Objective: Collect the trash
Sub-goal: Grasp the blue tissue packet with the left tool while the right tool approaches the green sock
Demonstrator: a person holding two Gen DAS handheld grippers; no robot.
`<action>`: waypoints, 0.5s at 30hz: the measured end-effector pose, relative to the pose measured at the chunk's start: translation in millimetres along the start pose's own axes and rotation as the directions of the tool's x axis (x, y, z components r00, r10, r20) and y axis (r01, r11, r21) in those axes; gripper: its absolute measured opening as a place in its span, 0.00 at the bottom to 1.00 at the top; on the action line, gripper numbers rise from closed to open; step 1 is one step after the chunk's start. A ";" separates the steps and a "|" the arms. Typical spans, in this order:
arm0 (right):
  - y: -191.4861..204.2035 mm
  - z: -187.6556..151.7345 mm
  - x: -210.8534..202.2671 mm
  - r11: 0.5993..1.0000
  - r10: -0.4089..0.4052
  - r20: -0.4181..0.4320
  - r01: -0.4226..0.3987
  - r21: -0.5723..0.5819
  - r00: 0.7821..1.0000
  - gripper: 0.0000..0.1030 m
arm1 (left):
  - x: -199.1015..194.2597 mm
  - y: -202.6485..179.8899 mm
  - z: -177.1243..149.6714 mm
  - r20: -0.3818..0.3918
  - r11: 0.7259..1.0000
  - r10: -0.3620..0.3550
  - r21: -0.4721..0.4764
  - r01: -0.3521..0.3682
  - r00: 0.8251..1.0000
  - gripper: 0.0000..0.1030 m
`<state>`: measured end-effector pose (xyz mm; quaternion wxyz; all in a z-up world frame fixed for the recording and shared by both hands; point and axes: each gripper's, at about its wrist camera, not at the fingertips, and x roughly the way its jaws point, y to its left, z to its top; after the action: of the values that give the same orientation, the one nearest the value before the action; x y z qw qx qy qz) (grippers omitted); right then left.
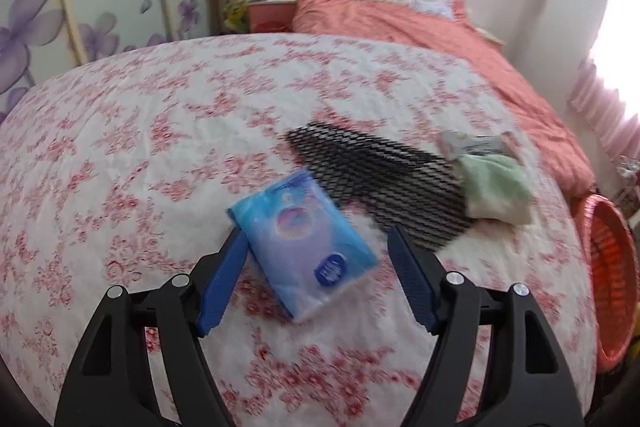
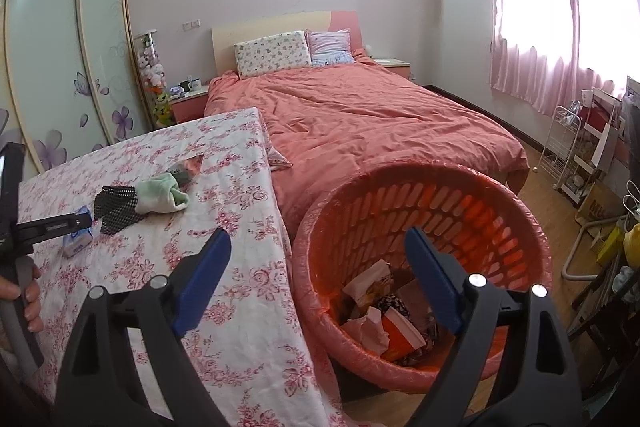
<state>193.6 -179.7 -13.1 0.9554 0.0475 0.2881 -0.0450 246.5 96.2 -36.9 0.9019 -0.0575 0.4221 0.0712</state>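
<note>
A blue tissue pack (image 1: 308, 243) lies on the floral tablecloth (image 1: 140, 147) between the fingers of my left gripper (image 1: 316, 239), which is open around it, left finger touching its edge. Behind it lie a black mesh net (image 1: 380, 179), a green cloth (image 1: 496, 191) and a small wrapper (image 1: 472, 143). My right gripper (image 2: 318, 239) is open and empty, above the near rim of the orange basket (image 2: 516, 211), which holds paper trash (image 2: 380, 315). The right wrist view also shows the tissue pack (image 2: 78, 243), net (image 2: 116, 209), cloth (image 2: 162, 199) and left gripper (image 2: 86, 221).
The table's right edge (image 2: 280, 211) borders the basket. A bed with a coral quilt (image 2: 360, 119) stands beyond. A wardrobe (image 2: 60, 47) is at left, a white rack (image 2: 564, 147) and clutter at right. The basket shows at the left view's right edge (image 1: 612, 267).
</note>
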 end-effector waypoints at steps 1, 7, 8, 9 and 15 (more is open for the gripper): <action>1.0 -0.4 0.2 1.000 0.001 0.000 -0.001 -0.002 1.000 0.84 | 1.1 2.9 -1.3 -0.008 1.000 0.009 -0.006 -0.009 1.000 0.69; 11.2 0.2 3.2 1.000 0.019 -0.006 -0.019 -0.017 1.000 0.84 | -0.2 17.3 -6.3 -0.031 0.999 0.012 -0.040 -0.013 0.999 0.65; 13.3 0.9 3.9 1.000 0.023 -0.006 -0.023 -0.020 1.000 0.84 | 0.9 18.8 -5.5 -0.035 0.999 0.011 -0.046 -0.013 0.999 0.65; 17.5 1.2 4.1 0.999 0.031 -0.006 -0.031 -0.028 1.000 0.84 | 1.8 21.0 -4.6 -0.042 0.999 0.009 -0.052 -0.011 0.999 0.65; 38.0 4.2 5.3 0.997 0.060 -0.006 -0.060 -0.056 0.998 0.84 | 7.7 19.5 0.5 -0.065 0.997 0.026 -0.065 -0.030 0.998 0.69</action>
<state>204.6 -142.8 -10.1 0.9566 0.0293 0.2899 -0.0082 248.3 116.0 -43.4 0.8845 -0.0833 0.4489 0.0958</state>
